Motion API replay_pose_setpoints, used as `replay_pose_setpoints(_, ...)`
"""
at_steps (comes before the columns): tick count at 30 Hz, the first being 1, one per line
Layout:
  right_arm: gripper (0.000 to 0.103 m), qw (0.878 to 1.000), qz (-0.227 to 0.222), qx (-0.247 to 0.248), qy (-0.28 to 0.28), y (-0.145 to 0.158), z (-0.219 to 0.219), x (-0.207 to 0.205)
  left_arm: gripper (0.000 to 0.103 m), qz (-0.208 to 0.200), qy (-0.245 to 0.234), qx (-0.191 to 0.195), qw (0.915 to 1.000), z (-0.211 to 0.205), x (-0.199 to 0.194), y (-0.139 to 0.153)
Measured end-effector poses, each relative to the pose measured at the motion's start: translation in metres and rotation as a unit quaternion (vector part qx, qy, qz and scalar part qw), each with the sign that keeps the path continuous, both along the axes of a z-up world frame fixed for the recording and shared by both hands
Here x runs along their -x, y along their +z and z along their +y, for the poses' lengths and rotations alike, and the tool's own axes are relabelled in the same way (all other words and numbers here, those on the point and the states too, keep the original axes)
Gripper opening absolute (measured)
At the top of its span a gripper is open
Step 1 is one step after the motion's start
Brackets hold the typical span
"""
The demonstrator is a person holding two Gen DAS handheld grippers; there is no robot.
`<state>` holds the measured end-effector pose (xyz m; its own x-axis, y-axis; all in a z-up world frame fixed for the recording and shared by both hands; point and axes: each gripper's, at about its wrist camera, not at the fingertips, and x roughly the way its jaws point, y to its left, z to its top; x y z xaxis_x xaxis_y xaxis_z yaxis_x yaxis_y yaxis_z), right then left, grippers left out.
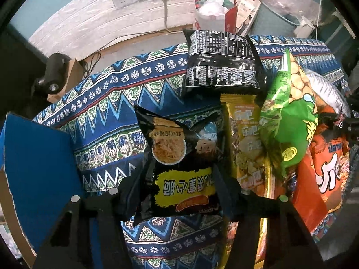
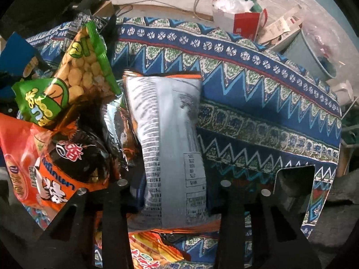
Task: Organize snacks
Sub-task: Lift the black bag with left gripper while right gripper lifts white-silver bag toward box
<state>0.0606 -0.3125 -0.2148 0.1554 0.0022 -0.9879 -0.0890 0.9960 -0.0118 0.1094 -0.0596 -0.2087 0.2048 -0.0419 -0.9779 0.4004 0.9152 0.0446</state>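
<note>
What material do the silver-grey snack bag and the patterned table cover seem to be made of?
Silver-grey snack bag: probably metallised plastic film, glossy; it shows shiny highlights, sharp creases and a crimped top seam. Blue zigzag-patterned table cover: apparently woven or printed fabric, matte; it drapes softly over the edge without glare, though the weave itself is not visible.

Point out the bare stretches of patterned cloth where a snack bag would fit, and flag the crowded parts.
Free: the patterned cloth between the blue box flap and the black noodle-snack bag; also right of the silver-backed bag, toward the table's far edge. Crowded: the green pea bag, yellow bag and orange bag overlap in a pile.
</note>
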Motion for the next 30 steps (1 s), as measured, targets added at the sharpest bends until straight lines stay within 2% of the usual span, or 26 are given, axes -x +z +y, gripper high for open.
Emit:
replay_pose_setpoints(11, 0.036, 0.998, -0.058, 0.002, -0.029, 0.040, -0.003, 0.001, 0.060, -0.041, 0.003, -0.010, 0.9991, 0.016, 0.004, 0.018)
replay_pose_setpoints(16, 0.036, 0.996, -0.081, 0.004, -0.030, 0.054, 0.001, -0.005, 0.060, -0.068, 0.008, -0.012, 0.9976, 0.020, 0.010, 0.041)
replay_pose_setpoints(30, 0.036, 0.988, -0.152, -0.012, -0.004, 0.117, 0.045, 0.012, 0.060, -0.139, 0.004, -0.012, 0.9902, 0.034, 0.044, 0.102)
